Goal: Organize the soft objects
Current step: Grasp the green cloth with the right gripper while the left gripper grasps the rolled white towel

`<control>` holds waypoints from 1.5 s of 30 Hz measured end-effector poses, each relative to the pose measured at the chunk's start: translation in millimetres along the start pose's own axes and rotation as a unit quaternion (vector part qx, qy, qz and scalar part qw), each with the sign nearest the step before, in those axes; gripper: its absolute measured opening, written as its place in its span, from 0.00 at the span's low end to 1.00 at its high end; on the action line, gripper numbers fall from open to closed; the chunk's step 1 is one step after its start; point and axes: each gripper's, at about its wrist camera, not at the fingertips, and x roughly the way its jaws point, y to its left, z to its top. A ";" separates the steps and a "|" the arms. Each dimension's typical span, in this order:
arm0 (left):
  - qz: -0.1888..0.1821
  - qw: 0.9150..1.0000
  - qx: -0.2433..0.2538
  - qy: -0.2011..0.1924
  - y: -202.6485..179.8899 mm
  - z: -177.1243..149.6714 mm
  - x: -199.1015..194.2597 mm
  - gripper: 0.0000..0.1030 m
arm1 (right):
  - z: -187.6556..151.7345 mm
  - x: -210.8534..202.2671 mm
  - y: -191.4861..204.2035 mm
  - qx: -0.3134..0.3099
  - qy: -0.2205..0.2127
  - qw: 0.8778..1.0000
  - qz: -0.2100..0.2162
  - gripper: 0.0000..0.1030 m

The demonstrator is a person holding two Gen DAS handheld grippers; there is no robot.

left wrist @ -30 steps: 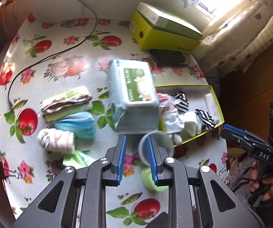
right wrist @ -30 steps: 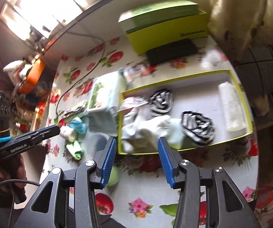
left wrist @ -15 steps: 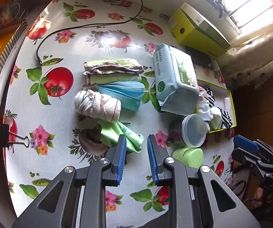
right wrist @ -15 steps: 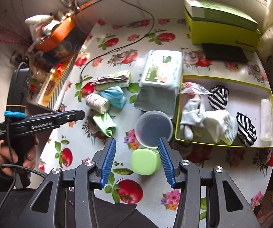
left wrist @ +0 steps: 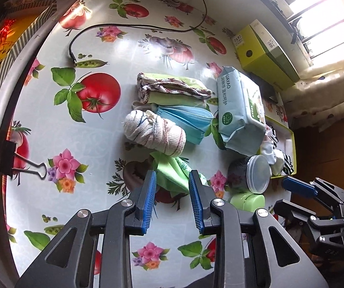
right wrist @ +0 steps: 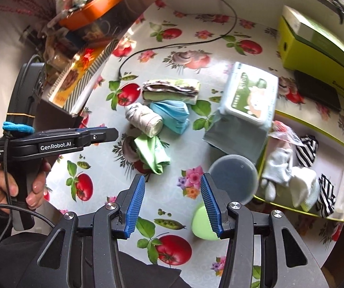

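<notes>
A crumpled green cloth (left wrist: 169,168) lies on the tablecloth right under my left gripper (left wrist: 172,176). Its jaws are opening, and the cloth shows between the blue pads, which stand clear of it. Beyond it lie a rolled white striped cloth (left wrist: 155,132), a blue face mask (left wrist: 186,117) and folded green cloths (left wrist: 172,88). My right gripper (right wrist: 172,180) is open over bare tablecloth, nothing between its fingers, the green cloth (right wrist: 152,153) just ahead. Socks (right wrist: 303,187) fill the yellow-green tray (right wrist: 327,139) at the right.
A wipes pack (right wrist: 248,96) lies between the cloths and the tray. A round lidded tub (right wrist: 234,177) and a green case (right wrist: 203,223) stand near the right gripper. A black cable (left wrist: 133,25) crosses the back. A yellow box (right wrist: 315,45) stands far right; a binder clip (left wrist: 28,168) marks the left table edge.
Both views have swung left from the tray to the pile of cloths. My left gripper has come down over the green cloth and its jaws have widened.
</notes>
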 end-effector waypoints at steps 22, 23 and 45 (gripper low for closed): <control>-0.011 0.998 -0.069 0.010 56.3 -3.2 4.5 0.29 | 36.5 145.2 38.0 -0.066 0.133 0.989 -0.020 0.46; -0.012 0.997 -0.070 0.011 55.8 -2.9 5.4 0.29 | 37.0 147.1 37.2 -0.067 0.134 0.988 -0.024 0.44; -0.067 0.972 -0.220 0.041 47.6 28.4 60.9 0.49 | 32.1 65.0 4.2 -0.006 0.052 0.998 -0.029 0.07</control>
